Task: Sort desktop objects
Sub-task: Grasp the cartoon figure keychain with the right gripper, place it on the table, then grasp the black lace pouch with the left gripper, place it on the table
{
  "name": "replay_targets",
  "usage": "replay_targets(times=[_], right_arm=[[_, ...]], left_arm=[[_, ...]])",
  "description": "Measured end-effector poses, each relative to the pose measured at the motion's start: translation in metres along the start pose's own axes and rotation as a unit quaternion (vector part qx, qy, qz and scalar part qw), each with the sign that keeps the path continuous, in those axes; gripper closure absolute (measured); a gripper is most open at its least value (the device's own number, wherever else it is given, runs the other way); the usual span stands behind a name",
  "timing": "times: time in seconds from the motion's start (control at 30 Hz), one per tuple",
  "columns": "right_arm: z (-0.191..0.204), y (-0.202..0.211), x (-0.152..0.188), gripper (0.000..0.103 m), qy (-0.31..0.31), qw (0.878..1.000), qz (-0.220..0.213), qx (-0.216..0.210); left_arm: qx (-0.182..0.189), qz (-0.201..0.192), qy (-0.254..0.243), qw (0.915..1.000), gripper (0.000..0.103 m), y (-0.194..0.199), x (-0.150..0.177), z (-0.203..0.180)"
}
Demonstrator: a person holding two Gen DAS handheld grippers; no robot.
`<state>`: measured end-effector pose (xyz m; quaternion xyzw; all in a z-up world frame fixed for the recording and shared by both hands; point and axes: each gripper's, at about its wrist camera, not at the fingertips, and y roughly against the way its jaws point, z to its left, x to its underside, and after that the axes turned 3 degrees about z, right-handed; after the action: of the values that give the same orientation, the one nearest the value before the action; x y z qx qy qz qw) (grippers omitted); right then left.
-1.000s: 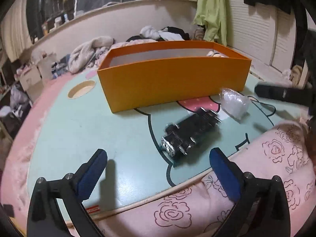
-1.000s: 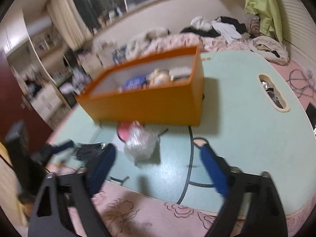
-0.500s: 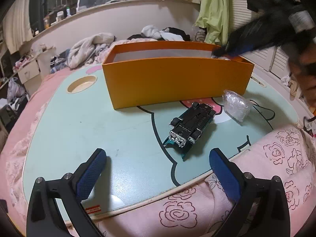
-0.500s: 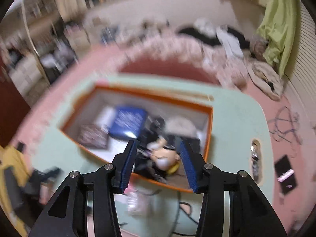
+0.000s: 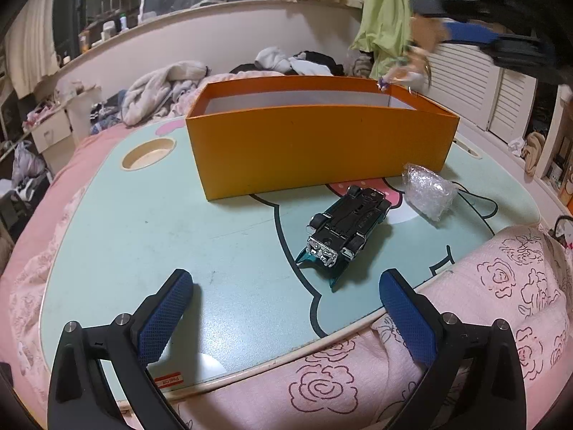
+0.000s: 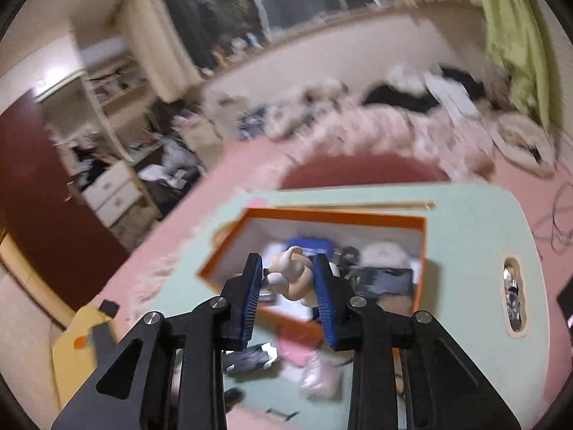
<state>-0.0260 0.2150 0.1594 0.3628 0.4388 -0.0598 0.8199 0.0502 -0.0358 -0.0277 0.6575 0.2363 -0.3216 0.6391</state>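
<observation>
From the left wrist view, the left gripper (image 5: 283,295) is held low over the near edge of the pale green cartoon-printed table (image 5: 143,236), pointing toward the rectangular orange cardboard box (image 5: 315,150); its two blue-padded fingers (image 5: 164,317) are spread wide apart and hold nothing. In front of the box, between it and the gripper, lies a black and teal toy car (image 5: 343,231) on its roof with its chrome underside up, clear of both fingers. Just beside the car, near the box's right front corner, sits a crumpled clear plastic wrap bundle (image 5: 428,190). A pink rose-patterned quilt (image 5: 501,304) overlaps the table's near edge. Above the box's right end, the right gripper (image 5: 433,34) reaches in from the upper right, blurred, with a tan figurine (image 5: 415,53) pinched in it. From the right wrist view, the right gripper (image 6: 288,295) is raised high above the orange cardboard box (image 6: 358,216) and tilted down toward it, its blue pads (image 6: 250,301) drawn in close and clamped on the tan figurine (image 6: 290,276), which hangs above the box's jumbled contents, including a blue flat item (image 6: 309,243). The toy car (image 6: 249,358) and wrap bundle (image 6: 317,376) appear blurred on the table on the near side of the box.
</observation>
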Motion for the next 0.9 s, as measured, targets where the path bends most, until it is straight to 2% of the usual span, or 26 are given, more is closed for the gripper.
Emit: replay_targets(times=[0.07, 0.17, 0.2, 0.23, 0.27, 0.3, 0.37, 0.5, 0.53, 0.6, 0.7, 0.77, 0.8, 0.87, 0.9], right_arm=[[0.009, 0.004, 0.011, 0.072, 0.024, 1.0, -0.002, 0.005], [0.015, -0.012, 0.036, 0.072, 0.037, 0.999, 0.025, -0.001], [0.012, -0.026, 0.044, 0.066, 0.035, 0.998, 0.047, 0.0], [0.006, -0.044, 0.059, 0.05, 0.035, 0.996, 0.083, 0.019], [0.003, -0.06, 0.071, 0.046, 0.042, 0.991, 0.116, 0.048], [0.007, -0.06, 0.08, 0.044, 0.073, 0.992, 0.081, 0.069], [0.021, -0.047, 0.079, 0.043, 0.095, 0.99, 0.062, 0.083], [0.033, 0.01, 0.077, 0.041, 0.122, 0.99, -0.051, 0.048], [0.034, 0.017, 0.078, 0.039, 0.123, 0.989, -0.056, 0.059], [0.03, 0.024, 0.079, 0.038, 0.116, 0.987, -0.041, 0.102], [0.009, 0.027, 0.084, 0.036, 0.065, 0.985, 0.018, 0.157], [-0.013, 0.028, 0.084, 0.035, 0.018, 0.987, 0.045, 0.154], [-0.023, 0.016, 0.081, 0.034, 0.005, 0.983, 0.092, 0.16], [-0.021, -0.006, 0.081, 0.028, 0.051, 0.974, 0.11, 0.194], [-0.021, -0.014, 0.081, 0.026, 0.058, 0.975, 0.105, 0.186]], left_arm=[[0.0, 0.0, 0.0, 1.0, 0.0, 0.003, -0.004, -0.001], [0.001, 0.0, 0.0, 1.0, 0.0, 0.002, -0.003, -0.001], [0.001, -0.001, 0.0, 1.0, 0.0, 0.002, -0.003, -0.001], [0.0, 0.001, 0.0, 1.0, 0.0, 0.003, -0.009, -0.006], [-0.001, 0.001, -0.001, 1.0, 0.0, 0.002, -0.008, -0.007], [-0.001, -0.001, -0.001, 1.0, 0.0, 0.005, -0.01, -0.006], [0.0, -0.002, 0.001, 1.0, 0.0, 0.007, -0.012, -0.006], [0.0, -0.002, 0.001, 1.0, 0.0, 0.008, -0.013, -0.009], [0.001, -0.003, 0.001, 1.0, 0.0, 0.009, -0.013, -0.007], [0.0, -0.002, 0.001, 1.0, 0.0, 0.009, -0.013, -0.007], [-0.001, -0.002, 0.001, 1.0, 0.0, 0.009, -0.014, -0.007], [-0.001, -0.002, 0.0, 1.0, 0.0, 0.01, -0.012, -0.007], [-0.004, -0.002, -0.001, 1.0, 0.0, 0.01, -0.012, -0.008], [-0.004, 0.001, -0.002, 1.0, 0.0, 0.011, -0.013, -0.009], [-0.004, 0.004, -0.001, 1.0, 0.0, 0.01, -0.014, -0.009]])
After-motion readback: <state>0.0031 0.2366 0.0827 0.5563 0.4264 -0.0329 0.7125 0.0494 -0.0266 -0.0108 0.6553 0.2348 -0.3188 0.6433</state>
